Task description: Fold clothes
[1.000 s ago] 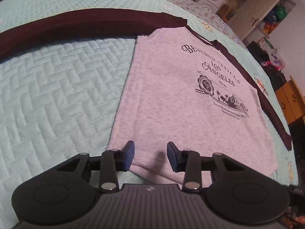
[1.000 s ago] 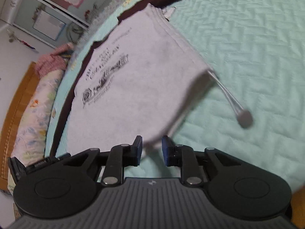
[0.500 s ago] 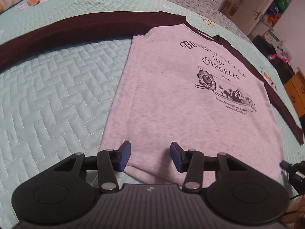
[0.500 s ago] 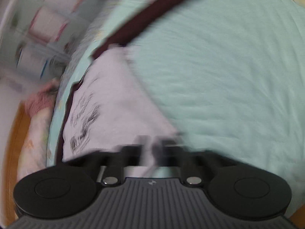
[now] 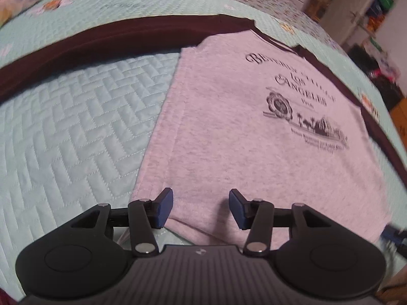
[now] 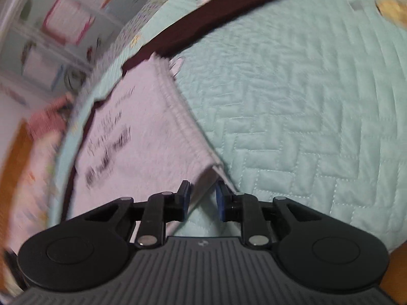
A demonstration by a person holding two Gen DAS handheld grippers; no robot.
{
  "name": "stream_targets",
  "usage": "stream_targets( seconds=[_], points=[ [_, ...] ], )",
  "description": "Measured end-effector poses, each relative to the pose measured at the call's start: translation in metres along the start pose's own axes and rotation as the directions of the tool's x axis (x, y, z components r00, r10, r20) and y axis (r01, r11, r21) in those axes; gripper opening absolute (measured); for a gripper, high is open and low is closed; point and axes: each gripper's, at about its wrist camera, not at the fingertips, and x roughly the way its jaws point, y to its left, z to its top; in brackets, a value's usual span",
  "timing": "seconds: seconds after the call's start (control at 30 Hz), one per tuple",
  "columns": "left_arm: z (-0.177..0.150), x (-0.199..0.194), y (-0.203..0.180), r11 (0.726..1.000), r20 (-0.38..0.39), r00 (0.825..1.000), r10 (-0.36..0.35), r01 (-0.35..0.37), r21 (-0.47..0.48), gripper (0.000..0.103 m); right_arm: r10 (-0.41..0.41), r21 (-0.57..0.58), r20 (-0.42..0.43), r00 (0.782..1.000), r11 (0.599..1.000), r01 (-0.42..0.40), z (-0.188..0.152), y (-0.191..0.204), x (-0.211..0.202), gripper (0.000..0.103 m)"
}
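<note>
So the grey shirt [image 5: 254, 137] is lying flat on the mint quilt [image 5: 76, 132], dark sleeve [image 5: 114, 35] stretched out past its top edge. My left gripper [image 5: 201, 208] hangs over the shirt's near hem, fingers spreading, nothing pinched. My right gripper [image 6: 203, 200] sits at the shirt's near corner, fingers opening too, the corner between them but not squeezed

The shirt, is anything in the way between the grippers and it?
Nothing visible. The gray shirt lies flat on the quilt. The left gripper is opening right over the hem, and the right gripper is opening with the shirt's corner between its jaws, not pinched.
</note>
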Motion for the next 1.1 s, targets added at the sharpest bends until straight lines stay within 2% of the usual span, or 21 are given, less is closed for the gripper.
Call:
stream_targets(
  seconds=[0.1, 0.2, 0.3, 0.4, 0.5, 0.6, 0.67, 0.7, 0.73, 0.8, 0.83, 0.9, 0.97, 1.03, 1.07, 1.1],
  points=[
    [0.001, -0.012, 0.006, 0.996, 0.025, 0.999, -0.026, 0.028, -0.084, 0.052, 0.008, -0.076, -0.003, 1.0, 0.997, -0.009, -0.004, 0.021, -0.004, 0.027],
    [0.0, -0.023, 0.005, 0.99, 0.083, 0.993, -0.079, 0.088, -0.107, 0.052, 0.043, -0.144, -0.019, 0.999, 0.989, -0.045, -0.006, 0.046, -0.002, 0.028],
    [0.004, -0.022, 0.003, 0.979, 0.12, 0.981, -0.15, 0.164, -0.118, 0.052, 0.149, -0.131, -0.052, 0.987, 0.979, -0.155, -0.006, 0.073, 0.009, 0.028],
    [0.012, -0.012, 0.002, 0.979, 0.106, 0.983, -0.15, 0.163, -0.124, 0.052, 0.22, -0.098, -0.087, 0.972, 0.969, -0.228, -0.003, 0.098, 0.027, 0.028],
    [0.016, -0.01, 0.011, 0.982, 0.086, 0.989, -0.119, 0.13, -0.135, 0.052, 0.219, -0.13, -0.104, 0.97, 0.964, -0.232, -0.002, 0.113, 0.032, 0.029],
    [0.006, -0.019, 0.025, 0.98, 0.067, 0.985, -0.16, 0.167, -0.11, 0.052, 0.204, -0.171, -0.126, 0.971, 0.959, -0.224, -0.006, 0.116, 0.031, 0.041],
    [-0.009, -0.025, 0.027, 0.978, 0.033, 0.982, -0.187, 0.19, -0.084, 0.052, 0.194, -0.262, -0.144, 0.97, 0.938, -0.226, -0.02, 0.115, 0.023, 0.043],
    [-0.02, -0.03, 0.02, 0.982, 0.031, 0.982, -0.187, 0.188, -0.017, 0.052, 0.19, -0.329, -0.15, 0.97, 0.916, -0.23, -0.029, 0.117, 0.017, 0.043],
    [-0.032, -0.035, 0.013, 0.981, 0.029, 0.982, -0.187, 0.185, 0.051, 0.052, 0.179, -0.434, -0.153, 0.972, 0.871, -0.229, -0.042, 0.121, 0.009, 0.043],
    [-0.054, -0.044, -0.002, 0.966, 0.024, 0.983, -0.184, 0.176, 0.19, 0.052, 0.122, -0.661, -0.15, 0.981, 0.726, -0.191, -0.074, 0.134, -0.004, 0.043],
    [-0.066, -0.047, -0.014, 0.946, 0.011, 0.985, -0.174, 0.164, 0.28, 0.052, 0.089, -0.75, -0.149, 0.985, 0.639, -0.171, -0.09, 0.14, -0.009, 0.043],
    [-0.088, -0.051, -0.035, 0.883, 0.008, 0.99, -0.143, 0.124, 0.453, 0.052, 0.041, -0.864, -0.141, 0.989, 0.484, -0.143, -0.118, 0.147, -0.013, 0.043],
    [-0.106, -0.053, -0.053, 0.806, 0.037, 0.995, -0.095, 0.055, 0.59, 0.052, -0.002, -0.926, -0.114, 0.993, 0.361, -0.106, -0.137, 0.149, -0.012, 0.043],
    [-0.115, -0.05, -0.064, 0.739, 0.074, 0.996, -0.052, -0.011, 0.673, 0.052, -0.02, -0.948, -0.075, 0.997, 0.312, -0.065, -0.143, 0.148, -0.009, 0.043],
    [-0.117, -0.049, -0.067, 0.716, 0.087, 0.995, -0.04, -0.032, 0.697, 0.052, -0.027, -0.956, -0.056, 0.998, 0.29, -0.046, -0.145, 0.147, -0.007, 0.043],
    [-0.117, -0.048, -0.069, 0.701, 0.101, 0.994, -0.032, -0.05, 0.712, 0.052, -0.034, -0.956, -0.052, 0.998, 0.289, -0.04, -0.145, 0.144, -0.004, 0.043]
  ],
)
